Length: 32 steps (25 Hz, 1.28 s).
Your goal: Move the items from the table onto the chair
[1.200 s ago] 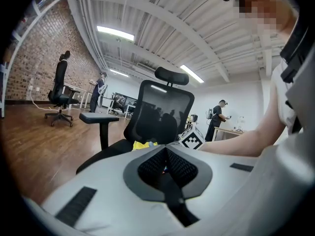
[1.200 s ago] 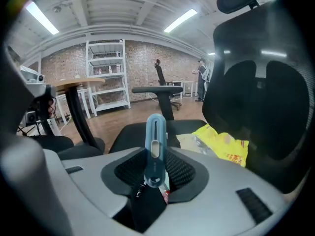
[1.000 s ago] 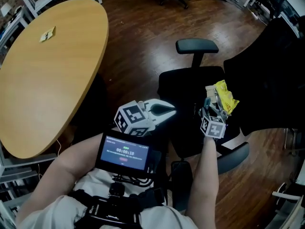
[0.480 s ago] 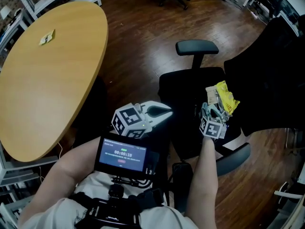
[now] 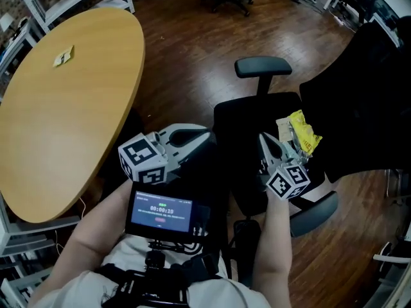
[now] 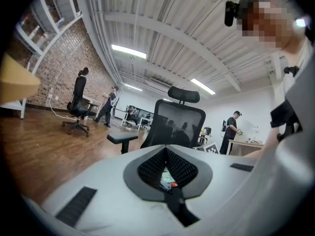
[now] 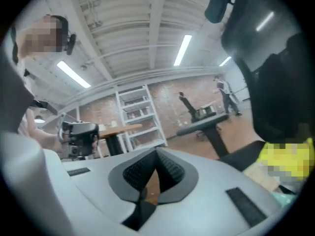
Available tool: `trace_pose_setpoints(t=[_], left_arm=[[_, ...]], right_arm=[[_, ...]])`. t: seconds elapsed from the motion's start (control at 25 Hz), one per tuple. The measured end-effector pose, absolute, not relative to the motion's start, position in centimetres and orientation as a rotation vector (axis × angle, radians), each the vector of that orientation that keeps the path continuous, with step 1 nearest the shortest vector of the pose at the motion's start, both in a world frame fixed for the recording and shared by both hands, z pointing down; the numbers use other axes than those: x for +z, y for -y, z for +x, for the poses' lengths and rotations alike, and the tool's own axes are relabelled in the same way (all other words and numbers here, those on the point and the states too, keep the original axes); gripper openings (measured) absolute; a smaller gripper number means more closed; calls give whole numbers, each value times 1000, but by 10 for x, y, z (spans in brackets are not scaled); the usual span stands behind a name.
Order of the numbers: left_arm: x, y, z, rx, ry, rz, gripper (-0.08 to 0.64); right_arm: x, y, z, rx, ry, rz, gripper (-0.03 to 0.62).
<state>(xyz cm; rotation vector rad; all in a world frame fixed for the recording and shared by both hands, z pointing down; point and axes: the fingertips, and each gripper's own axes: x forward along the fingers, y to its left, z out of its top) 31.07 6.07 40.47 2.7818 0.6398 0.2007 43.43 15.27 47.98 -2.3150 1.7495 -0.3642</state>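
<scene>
An open-plan office or lab — swivel chairs (image 5: pixel 247 115) on a dark wood floor (image 5: pixel 186 43), white shelving (image 7: pixel 139 113), a brick wall (image 6: pixel 54 82) at left — strip lights (image 6: pixel 129 51) overhead.

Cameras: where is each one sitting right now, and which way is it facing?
Head view: on the person's head, looking steeply down at table, chair and yellow packet; both forearms, left gripper, right gripper show.
Left gripper view: on that gripper, looking level along shut jaws at the chair's back; person's upper body at right.
Right gripper view: on that gripper, looking level along just-closed, empty jaws toward white shelves; person's upper body at left.
Shared: head and right gripper views both show the yellow packet.
</scene>
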Motion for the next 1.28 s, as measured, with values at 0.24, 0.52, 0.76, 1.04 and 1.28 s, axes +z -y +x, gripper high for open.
trace_pose_setpoints(t=[0.24, 0.52, 0.76, 1.04, 1.28], left_arm=[[358, -19, 284, 151, -487, 2840, 9], [328, 44, 243, 70, -257, 2792, 9], [293, 90, 200, 5, -122, 2879, 9], [288, 151, 117, -6, 192, 2915, 9], [292, 182, 57, 42, 395, 2952, 9]], right_arm=[[365, -51, 344, -56, -2152, -1881, 3], [279, 20, 275, 94, -2268, -1610, 3], [248, 58, 218, 102, -2358, -1496, 3], [252, 101, 161, 16, -2490, -1397, 3], [256, 138, 106, 1, -2607, -1295, 3]])
